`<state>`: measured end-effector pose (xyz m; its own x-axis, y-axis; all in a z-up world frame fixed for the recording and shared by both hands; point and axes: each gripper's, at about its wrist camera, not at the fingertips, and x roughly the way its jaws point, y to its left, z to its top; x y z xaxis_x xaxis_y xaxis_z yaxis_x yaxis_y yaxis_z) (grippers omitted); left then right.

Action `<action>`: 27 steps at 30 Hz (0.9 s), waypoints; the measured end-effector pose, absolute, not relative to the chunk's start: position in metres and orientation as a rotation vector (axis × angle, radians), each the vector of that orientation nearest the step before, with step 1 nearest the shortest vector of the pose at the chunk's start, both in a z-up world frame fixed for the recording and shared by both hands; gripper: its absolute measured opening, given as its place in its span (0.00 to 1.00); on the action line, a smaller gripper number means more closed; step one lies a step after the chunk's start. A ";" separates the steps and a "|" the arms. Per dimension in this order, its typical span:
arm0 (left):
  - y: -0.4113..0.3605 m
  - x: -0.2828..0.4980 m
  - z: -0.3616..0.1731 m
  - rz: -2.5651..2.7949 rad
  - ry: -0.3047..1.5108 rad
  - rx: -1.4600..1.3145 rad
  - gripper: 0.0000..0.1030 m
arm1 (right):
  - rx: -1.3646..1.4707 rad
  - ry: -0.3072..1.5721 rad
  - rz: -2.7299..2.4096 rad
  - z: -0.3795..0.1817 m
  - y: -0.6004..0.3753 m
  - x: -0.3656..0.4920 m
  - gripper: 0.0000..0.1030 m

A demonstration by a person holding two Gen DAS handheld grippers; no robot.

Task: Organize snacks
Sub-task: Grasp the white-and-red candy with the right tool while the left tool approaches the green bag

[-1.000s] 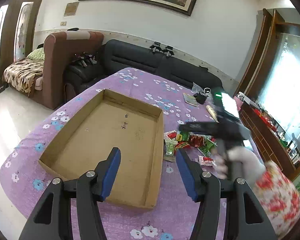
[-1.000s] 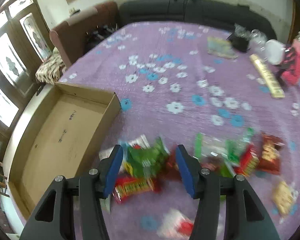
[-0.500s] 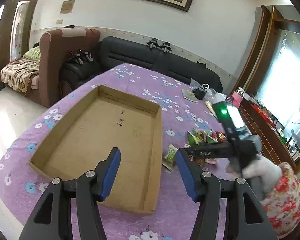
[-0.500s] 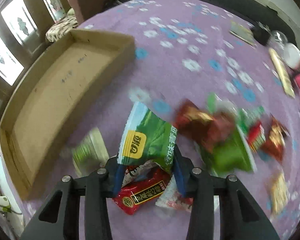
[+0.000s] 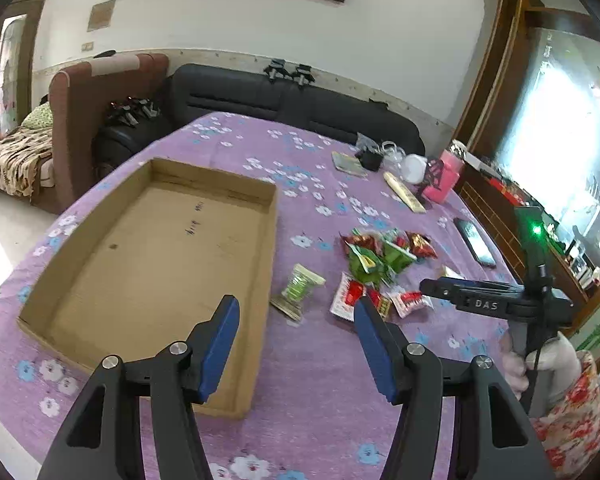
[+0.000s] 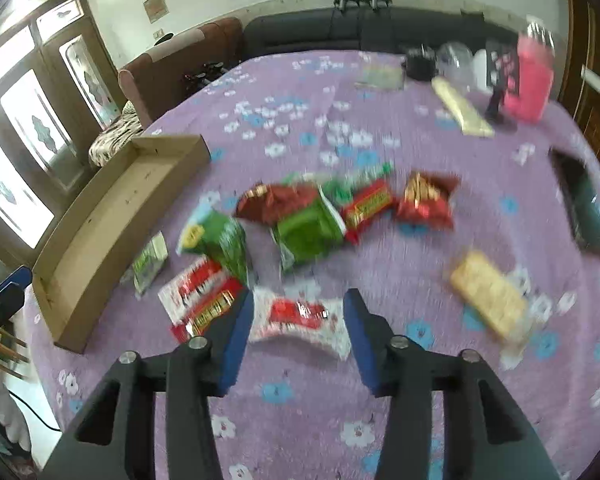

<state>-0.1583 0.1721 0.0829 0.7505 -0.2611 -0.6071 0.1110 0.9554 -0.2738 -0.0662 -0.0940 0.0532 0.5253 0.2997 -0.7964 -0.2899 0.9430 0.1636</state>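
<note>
An empty cardboard tray [image 5: 265, 276] [image 6: 112, 216] lies on the purple flowered cloth, left of a loose pile of snack packets [image 5: 380, 252] [image 6: 308, 232]. A small green packet [image 5: 300, 284] [image 6: 150, 260] lies nearest the tray. My left gripper [image 5: 296, 320] hangs open over the tray's near right corner, holding nothing. My right gripper [image 6: 298, 308] [image 5: 424, 286] hovers at the pile's near edge, jaws opening. A white-and-red packet [image 6: 300, 316] [image 5: 410, 302] lies on the cloth between its fingers, unpressed. A pale cracker pack [image 6: 488, 292] lies to the right.
A dark phone [image 5: 474, 240] [image 6: 584, 200] lies right of the pile. At the table's far side stand a pink container [image 5: 444, 180] [image 6: 530, 76], a long yellow box [image 5: 404, 196] and jars. A black sofa [image 5: 292, 100] runs behind the table. A gloved hand [image 5: 548, 356] holds the right gripper.
My right gripper has pulled back toward the table's near side. The green packet that stood between its jaws now lies in the pile. The left gripper shifted right, still open.
</note>
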 end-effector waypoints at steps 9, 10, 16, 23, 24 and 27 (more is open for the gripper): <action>0.157 -0.152 0.090 -0.218 0.702 -0.207 0.61 | 0.198 0.992 0.467 0.024 -0.105 -0.027 0.44; 0.155 -0.151 0.090 -0.214 0.705 -0.198 0.61 | 0.207 1.033 0.491 0.019 -0.103 -0.028 0.45; 0.144 -0.141 0.086 -0.220 0.725 -0.163 0.61 | 0.100 1.091 0.608 0.025 -0.095 -0.067 0.44; 0.119 -0.133 0.072 -0.250 0.767 -0.104 0.61 | -0.036 1.012 0.496 0.022 -0.075 -0.071 0.45; 0.117 -0.132 0.071 -0.252 0.775 -0.094 0.61 | -0.037 1.006 0.484 0.021 -0.075 -0.069 0.44; 0.112 -0.123 0.069 -0.275 0.802 -0.095 0.61 | -0.087 0.973 0.428 0.019 -0.071 -0.066 0.26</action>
